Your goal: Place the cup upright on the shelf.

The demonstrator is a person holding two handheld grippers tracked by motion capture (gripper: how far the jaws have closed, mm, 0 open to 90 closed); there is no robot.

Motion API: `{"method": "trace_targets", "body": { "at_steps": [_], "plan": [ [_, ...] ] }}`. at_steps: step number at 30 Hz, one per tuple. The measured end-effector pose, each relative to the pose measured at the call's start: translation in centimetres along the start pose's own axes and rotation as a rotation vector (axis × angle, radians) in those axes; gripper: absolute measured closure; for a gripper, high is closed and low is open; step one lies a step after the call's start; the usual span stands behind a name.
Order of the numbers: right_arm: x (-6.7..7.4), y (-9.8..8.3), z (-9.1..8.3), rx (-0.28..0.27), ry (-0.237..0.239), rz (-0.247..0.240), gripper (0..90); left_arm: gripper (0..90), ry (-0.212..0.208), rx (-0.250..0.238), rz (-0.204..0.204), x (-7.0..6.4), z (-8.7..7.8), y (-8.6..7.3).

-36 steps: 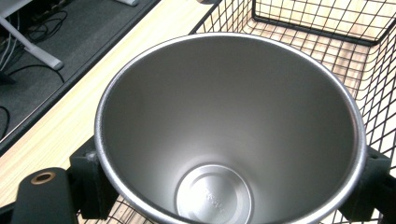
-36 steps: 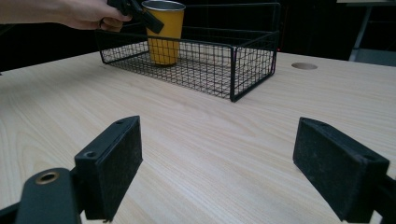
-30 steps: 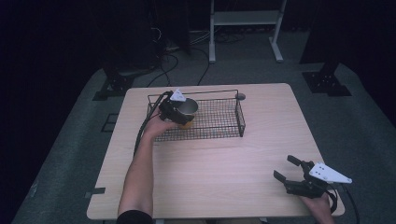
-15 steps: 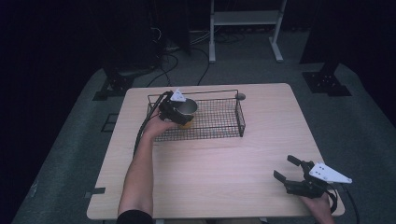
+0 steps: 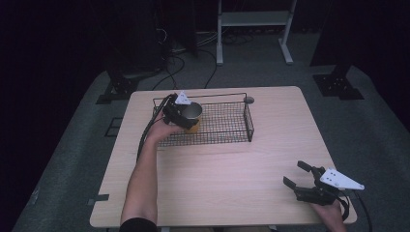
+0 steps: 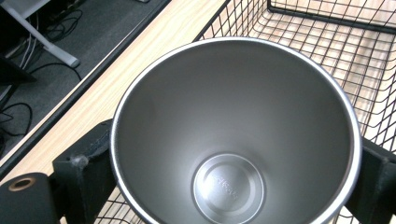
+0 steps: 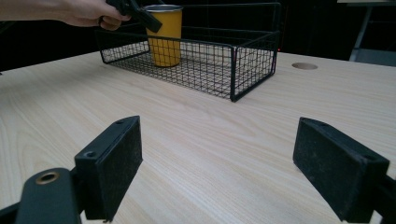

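A yellow cup (image 5: 193, 116) with a bare steel inside (image 6: 229, 140) stands upright in the left end of a black wire basket (image 5: 249, 123). My left gripper (image 5: 185, 119) is shut on the cup, one jaw pressed against each side just under the rim. From the right gripper view the cup (image 7: 166, 37) rises above the basket wall (image 7: 252, 51), with the left gripper (image 7: 135, 11) and a hand at its rim. My right gripper (image 5: 295, 174) rests low over the table's near right corner, open (image 7: 219, 163), with bare wood between its jaws.
The basket sits at the back middle of the light wooden table (image 5: 227, 164). A round cable hole (image 5: 249, 100) lies just behind the basket's right end. Dark floor, cables and a white stand frame (image 5: 251, 19) lie beyond the far edge.
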State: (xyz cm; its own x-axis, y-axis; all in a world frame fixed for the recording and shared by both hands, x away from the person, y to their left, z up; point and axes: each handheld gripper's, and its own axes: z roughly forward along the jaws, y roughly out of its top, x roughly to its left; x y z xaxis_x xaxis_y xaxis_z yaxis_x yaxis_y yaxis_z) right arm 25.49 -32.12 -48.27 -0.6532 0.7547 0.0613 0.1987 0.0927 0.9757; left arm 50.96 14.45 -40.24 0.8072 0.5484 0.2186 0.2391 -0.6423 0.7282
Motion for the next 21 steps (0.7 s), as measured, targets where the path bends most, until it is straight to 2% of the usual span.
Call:
{"method": "trace_targets", "body": {
  "at_steps": [11,12,16,21],
  "plan": [
    [0.1,0.0,0.0,0.001,0.002,-0.001,14.8,5.9,-0.006,-0.002,-0.010,0.1,-0.6,0.0],
    [0.1,0.0,0.0,0.003,0.003,-0.003,14.8,5.9,-0.016,-0.015,-0.019,0.1,-0.8,0.1],
    [0.1,0.0,0.0,0.004,0.005,-0.005,14.8,6.1,-0.009,-0.032,-0.007,0.0,-1.1,0.3],
    [0.1,0.0,0.0,0.005,0.007,-0.006,14.8,5.5,-0.011,-0.031,-0.013,0.0,-1.2,0.3]
  ]
}}
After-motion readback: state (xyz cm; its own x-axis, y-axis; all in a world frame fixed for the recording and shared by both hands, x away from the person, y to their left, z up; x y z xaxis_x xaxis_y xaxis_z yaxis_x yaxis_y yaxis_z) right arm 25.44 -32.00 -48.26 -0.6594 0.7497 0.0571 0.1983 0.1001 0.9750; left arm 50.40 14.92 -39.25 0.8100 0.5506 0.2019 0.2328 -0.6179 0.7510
